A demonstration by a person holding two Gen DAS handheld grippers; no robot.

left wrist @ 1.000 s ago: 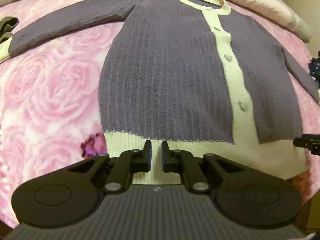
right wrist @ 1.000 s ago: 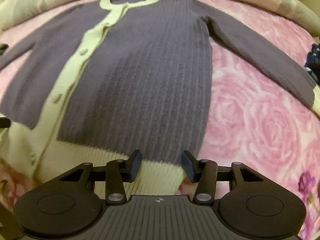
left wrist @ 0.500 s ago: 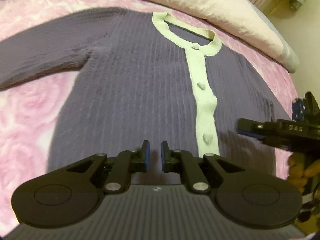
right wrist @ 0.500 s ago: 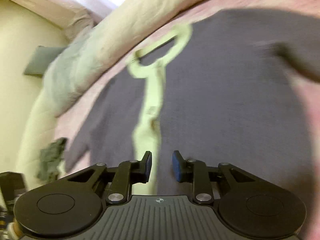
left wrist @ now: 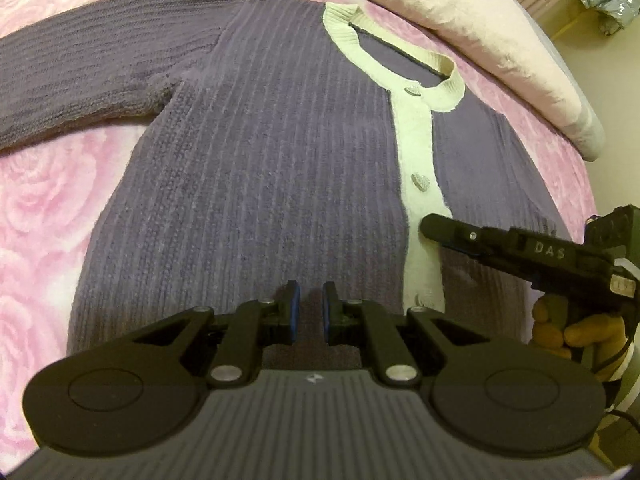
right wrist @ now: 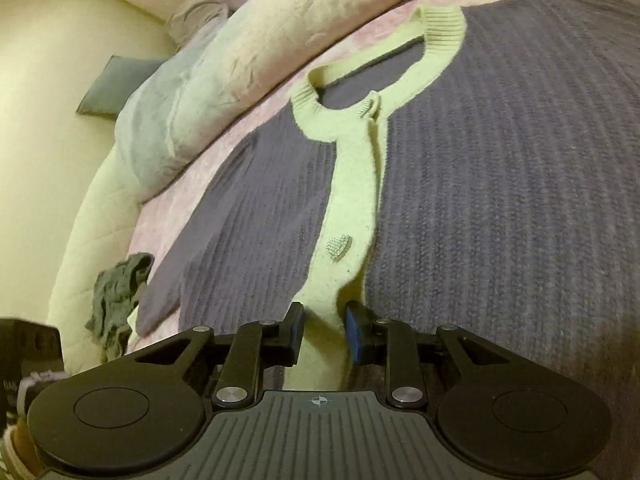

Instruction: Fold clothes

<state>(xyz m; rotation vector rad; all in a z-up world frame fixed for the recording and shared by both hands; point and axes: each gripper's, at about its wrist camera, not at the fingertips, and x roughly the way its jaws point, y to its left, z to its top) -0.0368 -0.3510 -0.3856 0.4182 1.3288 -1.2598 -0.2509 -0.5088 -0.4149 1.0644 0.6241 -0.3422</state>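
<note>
A purple ribbed cardigan point(left wrist: 260, 180) with a cream button band point(left wrist: 418, 152) lies flat and buttoned on the pink rose bedspread point(left wrist: 40, 220). My left gripper point(left wrist: 311, 312) hovers over the left front panel, shut, with nothing visibly held. From the right, my right gripper point(left wrist: 430, 227) reaches the band below a heart button. In the right wrist view the cardigan point(right wrist: 500, 200) fills the frame. There the right gripper point(right wrist: 325, 328) is closing its jaws on the button band point(right wrist: 352, 208), which bunches between the pads.
A pale folded duvet point(left wrist: 500, 40) runs along the far edge of the bed. A small olive cloth point(right wrist: 116, 300) lies by the cardigan's sleeve end near the bed's edge. A hand point(left wrist: 568, 332) holds the right gripper's handle.
Both grippers have moved from the cream hem up over the cardigan's body. The right one swung across to the button band and its jaws narrowed from wide apart.
</note>
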